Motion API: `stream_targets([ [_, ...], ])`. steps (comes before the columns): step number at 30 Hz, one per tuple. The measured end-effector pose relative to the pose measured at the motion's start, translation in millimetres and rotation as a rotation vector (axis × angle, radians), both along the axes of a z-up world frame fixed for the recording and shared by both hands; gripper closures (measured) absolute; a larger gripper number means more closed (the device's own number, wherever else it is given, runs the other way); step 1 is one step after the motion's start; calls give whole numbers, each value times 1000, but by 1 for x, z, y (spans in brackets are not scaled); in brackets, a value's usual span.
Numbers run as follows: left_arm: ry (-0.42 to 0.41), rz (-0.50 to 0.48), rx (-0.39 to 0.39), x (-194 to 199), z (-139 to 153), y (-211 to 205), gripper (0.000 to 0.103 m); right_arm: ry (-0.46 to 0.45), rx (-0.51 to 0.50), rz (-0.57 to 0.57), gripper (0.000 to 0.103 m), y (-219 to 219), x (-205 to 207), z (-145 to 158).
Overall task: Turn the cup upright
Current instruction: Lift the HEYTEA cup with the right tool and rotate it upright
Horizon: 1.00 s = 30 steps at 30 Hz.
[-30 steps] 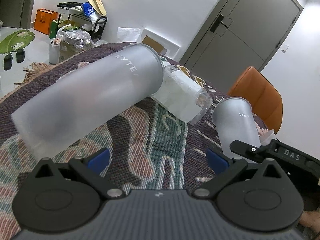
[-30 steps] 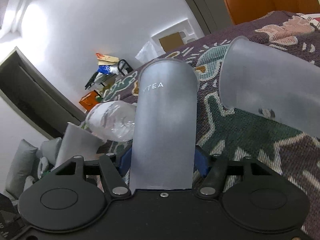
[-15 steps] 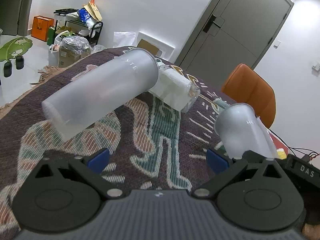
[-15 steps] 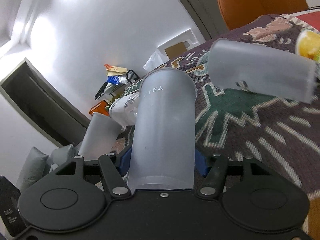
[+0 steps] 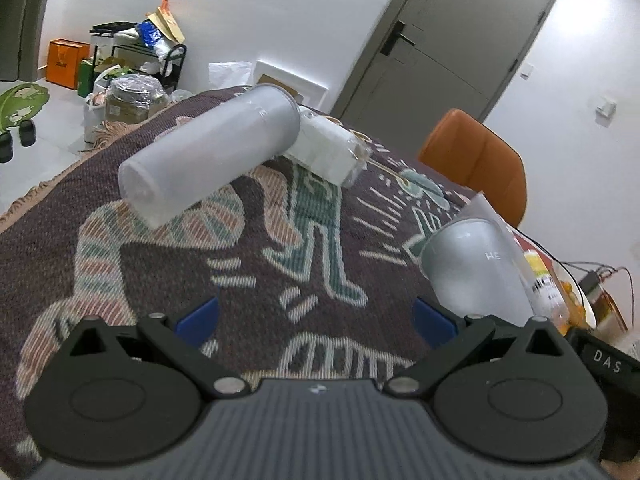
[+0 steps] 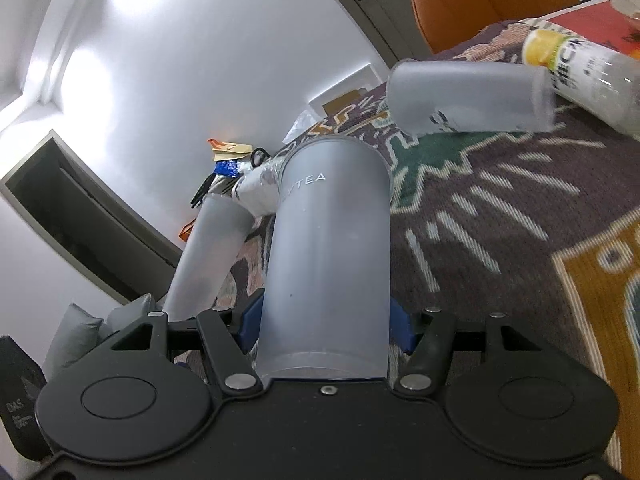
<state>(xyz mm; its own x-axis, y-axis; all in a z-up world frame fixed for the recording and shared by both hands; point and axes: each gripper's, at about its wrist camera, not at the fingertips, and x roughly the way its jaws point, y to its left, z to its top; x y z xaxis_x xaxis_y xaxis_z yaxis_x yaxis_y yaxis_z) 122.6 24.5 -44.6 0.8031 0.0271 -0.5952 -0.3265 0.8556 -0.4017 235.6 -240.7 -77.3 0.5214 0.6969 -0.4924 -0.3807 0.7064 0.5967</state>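
Note:
My right gripper is shut on a frosted plastic cup printed "TEA", held above the patterned cloth with its open rim pointing away from the camera. The same cup shows at the right in the left wrist view, rim toward the camera. My left gripper is open and empty above the cloth. A second frosted cup lies on its side at the far left of the cloth; it also shows in the right wrist view. A third frosted cup lies on its side farther off.
A clear plastic bottle lies against the second cup. A yellow-labelled bottle lies by the third cup. The woven cloth covers the table. An orange chair stands behind it. Bags and a rack clutter the floor at far left.
My left gripper has drawn back and up from the lying cup, which now looks smaller. My right gripper has lifted and tilted its held cup; the third cup and a bottle came into view.

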Motion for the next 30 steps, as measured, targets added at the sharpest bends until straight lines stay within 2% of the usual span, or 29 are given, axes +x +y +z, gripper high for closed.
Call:
stream_targets([
  [8,1,-40,-1,-28,-1,-10,1,3,8,-2,43,-7,-30,-7],
  [13,-3,-50,-3,-38,0,-13,1,36,-4,15,42,-9,-43,-18],
  [16,-2,-57,-10,-41,1,-13,1,58,-36,41,29,-6,-49,-21],
  [18,1,-61,-12,-43,2,-13,1,36,-34,55,23,-9,-55,-19],
  [20,5,-67,-15,-42,2,-13,1,26,-26,62,22,-14,-58,-16],
  [24,16,-96,-41,-36,3,-13,1,18,-6,49,22,-29,-61,-13],
  [30,21,-146,-48,-18,6,-23,1,-42,-15,-13,22,-53,-62,-6],
])
